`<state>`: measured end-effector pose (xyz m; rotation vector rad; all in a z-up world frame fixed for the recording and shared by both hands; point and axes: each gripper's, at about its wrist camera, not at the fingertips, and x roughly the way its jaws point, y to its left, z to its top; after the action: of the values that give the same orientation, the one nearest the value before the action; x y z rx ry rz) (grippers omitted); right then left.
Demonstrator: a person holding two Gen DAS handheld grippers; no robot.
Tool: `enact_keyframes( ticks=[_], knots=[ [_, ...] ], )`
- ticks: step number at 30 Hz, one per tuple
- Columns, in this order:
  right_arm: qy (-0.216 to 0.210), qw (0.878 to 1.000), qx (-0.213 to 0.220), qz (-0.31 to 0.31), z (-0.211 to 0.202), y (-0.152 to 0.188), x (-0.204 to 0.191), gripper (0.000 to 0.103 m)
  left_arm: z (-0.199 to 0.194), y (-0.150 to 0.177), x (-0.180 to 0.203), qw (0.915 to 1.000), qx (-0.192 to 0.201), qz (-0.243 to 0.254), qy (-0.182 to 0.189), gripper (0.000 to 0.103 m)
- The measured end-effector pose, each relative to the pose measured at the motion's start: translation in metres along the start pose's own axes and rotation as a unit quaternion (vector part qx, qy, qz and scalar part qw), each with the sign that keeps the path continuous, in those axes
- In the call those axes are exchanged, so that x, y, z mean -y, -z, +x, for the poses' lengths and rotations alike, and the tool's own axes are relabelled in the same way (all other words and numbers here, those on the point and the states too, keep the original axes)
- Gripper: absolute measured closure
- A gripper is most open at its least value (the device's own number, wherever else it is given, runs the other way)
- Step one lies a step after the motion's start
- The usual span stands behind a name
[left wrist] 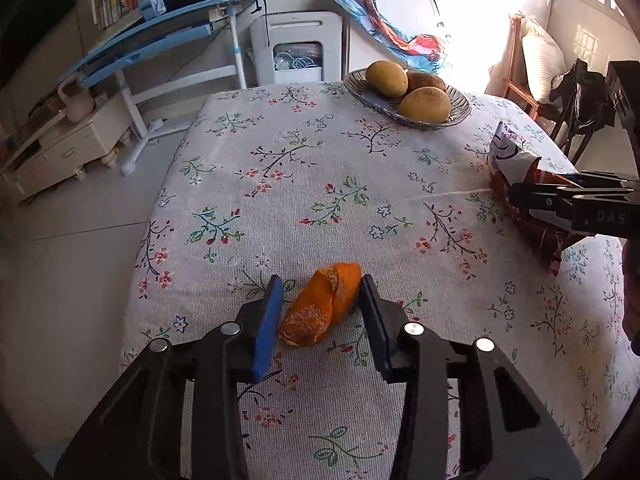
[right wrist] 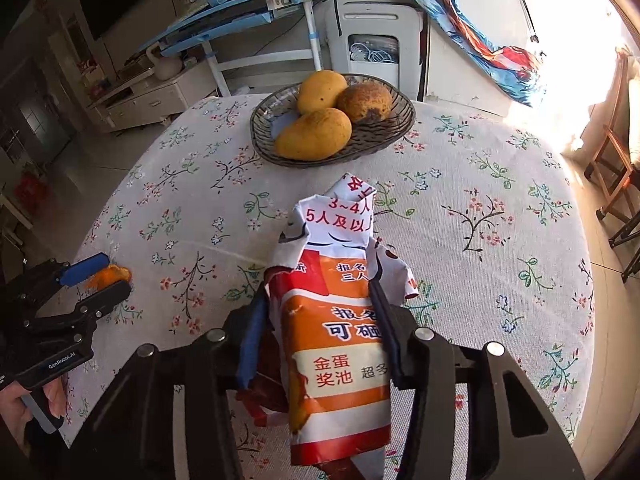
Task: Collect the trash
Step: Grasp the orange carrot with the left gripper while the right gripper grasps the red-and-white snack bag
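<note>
A piece of orange peel lies on the floral tablecloth, near its front edge. My left gripper is shut on it, with both blue pads against its sides. In the right wrist view the same gripper and peel show at the far left. A crumpled orange, red and white printed paper stands between the fingers of my right gripper, which is shut on it. From the left wrist view the right gripper grips this paper at the table's right side.
A woven dish with three mangoes sits at the far middle of the table. Beyond the table are a blue desk, a white appliance and a low cabinet. A wooden chair stands to the right.
</note>
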<state>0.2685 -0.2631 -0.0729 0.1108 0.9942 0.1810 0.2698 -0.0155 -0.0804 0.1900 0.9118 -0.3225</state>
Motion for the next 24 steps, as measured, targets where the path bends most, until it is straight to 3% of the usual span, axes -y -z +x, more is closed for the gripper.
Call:
enact_keyframes(
  ticks=[3, 15, 24],
  knots=[
    [-0.008, 1.0, 0.006, 0.0, -0.004, 0.001, -0.001, 0.06, -0.007, 0.003, 0.004, 1.0, 0.0, 0.002, 0.003, 0.083],
    [-0.058, 0.998, 0.037, 0.001, -0.033, 0.011, -0.015, 0.065, -0.057, 0.013, 0.008, 0.9972, 0.053, -0.052, 0.006, 0.083],
    [-0.082, 0.993, 0.088, -0.011, -0.091, 0.03, -0.029, 0.065, -0.104, 0.029, 0.02, 0.993, 0.102, -0.059, -0.008, 0.083]
  ],
)
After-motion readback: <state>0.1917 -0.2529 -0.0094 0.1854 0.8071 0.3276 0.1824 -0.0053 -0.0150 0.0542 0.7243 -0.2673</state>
